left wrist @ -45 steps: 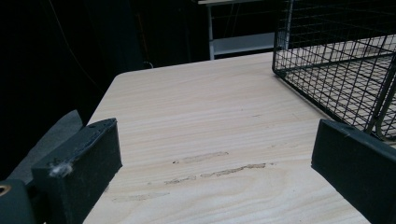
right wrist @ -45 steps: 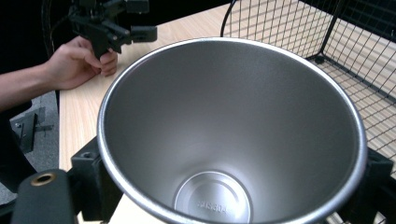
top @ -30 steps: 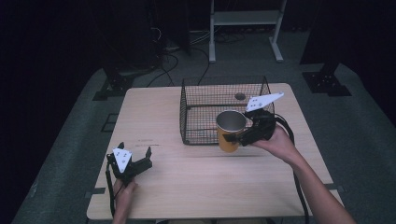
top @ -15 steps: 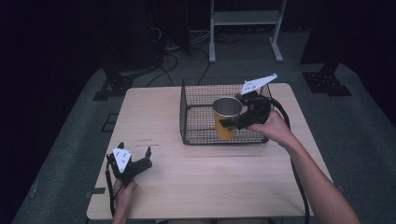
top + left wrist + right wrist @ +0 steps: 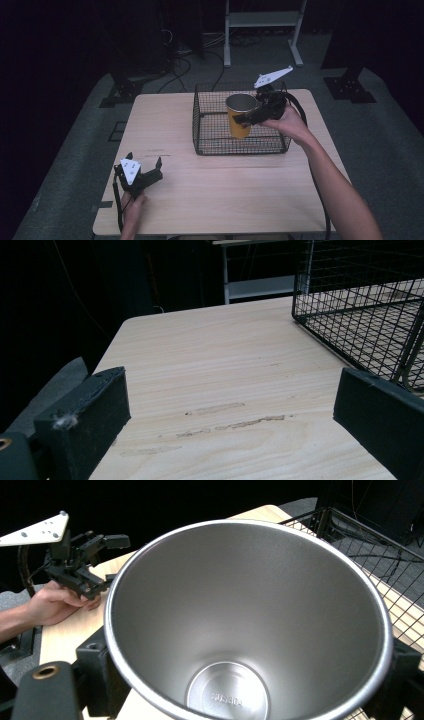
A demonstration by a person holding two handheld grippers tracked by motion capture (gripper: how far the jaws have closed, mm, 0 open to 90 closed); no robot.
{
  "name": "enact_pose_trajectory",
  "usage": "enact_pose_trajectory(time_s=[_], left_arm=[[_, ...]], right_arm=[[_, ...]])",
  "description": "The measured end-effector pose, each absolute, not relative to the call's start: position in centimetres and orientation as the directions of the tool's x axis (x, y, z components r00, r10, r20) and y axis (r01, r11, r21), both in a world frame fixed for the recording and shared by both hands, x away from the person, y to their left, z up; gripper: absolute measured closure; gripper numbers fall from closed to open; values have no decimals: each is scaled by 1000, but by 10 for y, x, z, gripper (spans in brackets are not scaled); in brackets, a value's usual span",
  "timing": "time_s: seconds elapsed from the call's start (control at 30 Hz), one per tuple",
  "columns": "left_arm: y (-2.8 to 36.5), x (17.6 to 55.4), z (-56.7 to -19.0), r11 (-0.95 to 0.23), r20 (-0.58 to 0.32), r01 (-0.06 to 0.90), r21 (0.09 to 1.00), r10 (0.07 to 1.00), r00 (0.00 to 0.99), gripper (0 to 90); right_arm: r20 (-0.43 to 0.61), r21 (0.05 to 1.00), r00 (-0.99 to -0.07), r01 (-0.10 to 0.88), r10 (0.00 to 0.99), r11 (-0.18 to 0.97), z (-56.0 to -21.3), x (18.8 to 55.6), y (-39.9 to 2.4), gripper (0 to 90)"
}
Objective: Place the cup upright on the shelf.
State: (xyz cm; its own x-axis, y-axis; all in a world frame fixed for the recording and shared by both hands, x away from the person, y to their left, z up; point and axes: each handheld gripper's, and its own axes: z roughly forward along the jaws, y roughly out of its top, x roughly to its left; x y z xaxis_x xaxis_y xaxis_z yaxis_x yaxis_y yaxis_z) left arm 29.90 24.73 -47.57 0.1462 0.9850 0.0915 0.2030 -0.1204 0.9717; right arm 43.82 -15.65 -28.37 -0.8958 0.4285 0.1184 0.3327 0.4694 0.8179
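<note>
Wood surface: pale wooden table, bare on its left half; faint scuff marks are seen between the left jaws in the left gripper view.
Left gripper: black two-jaw left gripper w/ grey three-cornered plate, held low near the table's front-left corner by the left hand. Jaws are spread wide, nothing between them, nothing touched. Also seen far off in the right gripper view, jaws apart.
Basket: black wire mesh basket, rectangular, open top, set on the right half of the table toward the back. Its near corner is seen at the right of the left gripper view.
Cup: yellow cup w/ brushed steel inside, upright, held over the basket interior approx. mid-right; rim above the basket's top wire, base apparently not yet on the mesh floor. Inside is seen empty in the right gripper view.
Right gripper: black two-jaw right gripper, held by the right hand. Jaws are closed narrow on the cup, one pad each side just below the rim.
Risk 1: grip is high on a tapered, smooth wall, so the cup could slip or swing if tilted.
Risk 2: if let go before the base is seated, the cup could tip over on the uneven mesh.
Risk 3: cup base or jaws could catch the basket's right wall or top wire when lowered or pulled out; basket could be dragged.
Risk 4: cable could snag on the basket corner.
</note>
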Motion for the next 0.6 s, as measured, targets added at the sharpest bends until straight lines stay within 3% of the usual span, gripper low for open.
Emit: enact_pose_trajectory(time_s=[0.6], left_arm=[[248,299,-476,-119,90,204,972,985,148,8]], right_arm=[[147,793,-874,384,463,473,-289,476,-150,134]])
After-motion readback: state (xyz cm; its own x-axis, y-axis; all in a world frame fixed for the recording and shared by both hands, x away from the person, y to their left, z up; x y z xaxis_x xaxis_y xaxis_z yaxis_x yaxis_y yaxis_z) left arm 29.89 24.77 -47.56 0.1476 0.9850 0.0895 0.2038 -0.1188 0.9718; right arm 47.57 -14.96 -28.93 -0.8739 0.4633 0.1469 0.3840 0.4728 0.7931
